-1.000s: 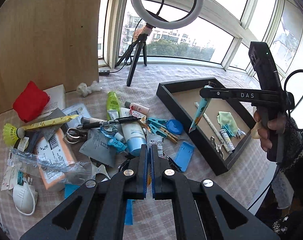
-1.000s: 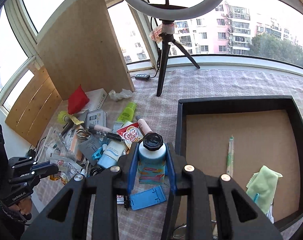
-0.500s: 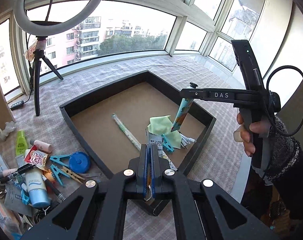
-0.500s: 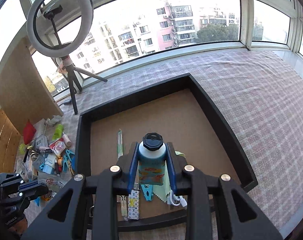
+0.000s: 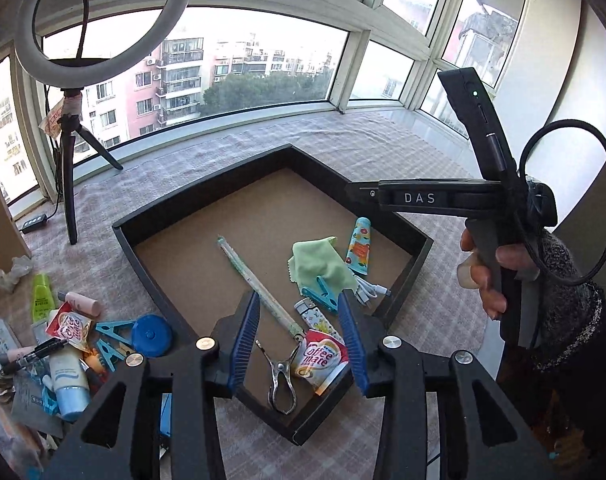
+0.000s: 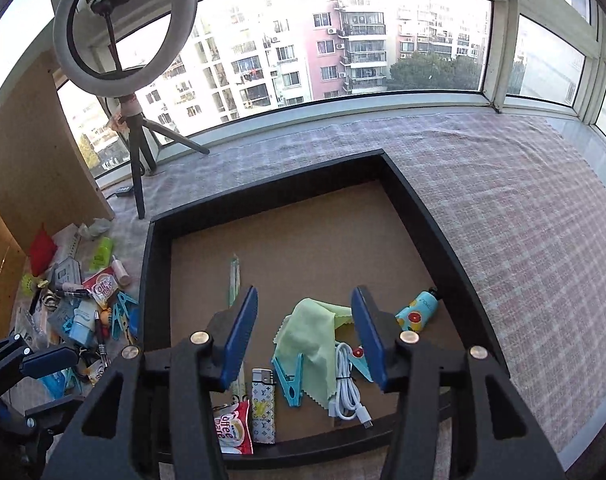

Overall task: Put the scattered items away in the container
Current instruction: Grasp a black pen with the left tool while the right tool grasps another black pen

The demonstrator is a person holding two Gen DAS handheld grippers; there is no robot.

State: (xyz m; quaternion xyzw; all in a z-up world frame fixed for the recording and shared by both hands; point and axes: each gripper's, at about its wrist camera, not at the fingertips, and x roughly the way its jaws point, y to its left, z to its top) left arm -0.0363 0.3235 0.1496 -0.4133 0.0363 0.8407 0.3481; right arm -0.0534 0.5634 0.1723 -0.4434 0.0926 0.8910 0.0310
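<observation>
- Hovering over the black tray, the left tool is spread wide, gripping nothing.
- Spread just as wide above the same tray, the right tool is empty.
- Inside the tray lie a Coffee-mate sachet, scissors, green cloth and small printed bottle.
- Scattered items sit on the table beside the tray's left wall.

Bay windows show apartment blocks; ring light beside wooden board

Patterned tube lying flat in black tray, beside green cloth, perhaps touching.
</observation>
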